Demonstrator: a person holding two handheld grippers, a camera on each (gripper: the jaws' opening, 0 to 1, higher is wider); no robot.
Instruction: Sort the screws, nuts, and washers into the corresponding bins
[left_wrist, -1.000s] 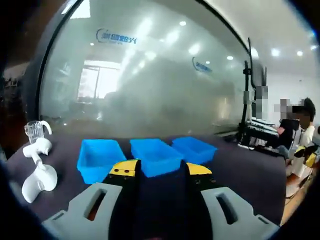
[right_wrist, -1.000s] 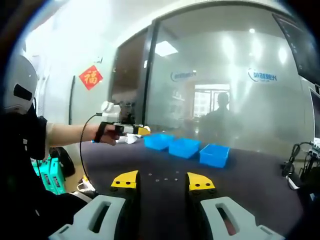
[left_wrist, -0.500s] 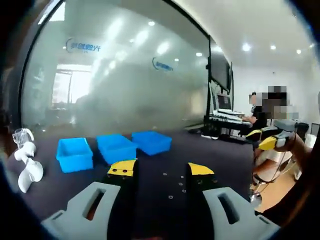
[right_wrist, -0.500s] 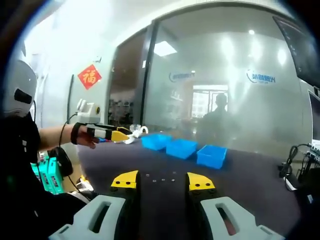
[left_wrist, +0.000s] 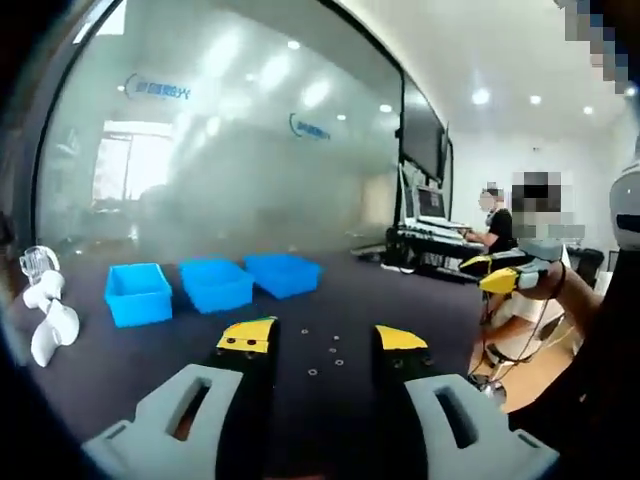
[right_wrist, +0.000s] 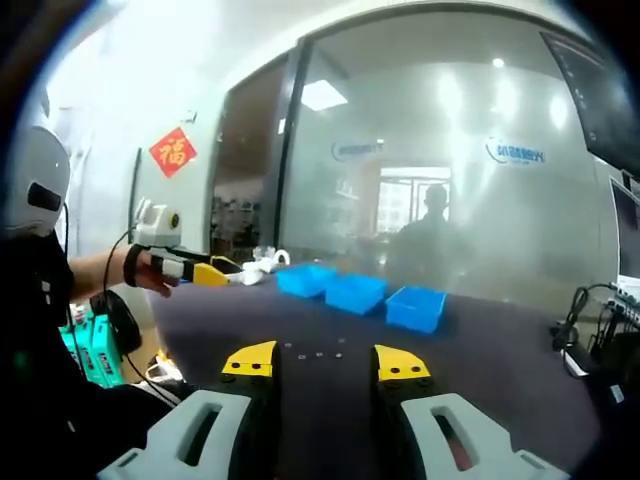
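Note:
Three blue bins (left_wrist: 215, 284) stand in a row on the dark table (left_wrist: 420, 300), also seen in the right gripper view as bins (right_wrist: 355, 292). Small loose metal parts (left_wrist: 336, 356) lie on the table just ahead of my left gripper (left_wrist: 323, 338), which is open with nothing between its yellow-tipped jaws. My right gripper (right_wrist: 326, 362) is open too, with small parts (right_wrist: 318, 352) lying beyond it. The right gripper (left_wrist: 510, 278) hangs in a hand at the right of the left gripper view. The left gripper (right_wrist: 185, 268) is held left of the bins.
A white fixture with a clear cup (left_wrist: 45, 320) stands at the table's left end, left of the bins. A frosted glass wall (right_wrist: 450, 200) runs behind the table. A person sits at a desk with monitors (left_wrist: 430, 205). Cables (right_wrist: 580, 320) lie at the right edge.
The left gripper has swung to the right, away from the bins, so the loose parts and the right gripper came into its view. The right gripper has hardly moved.

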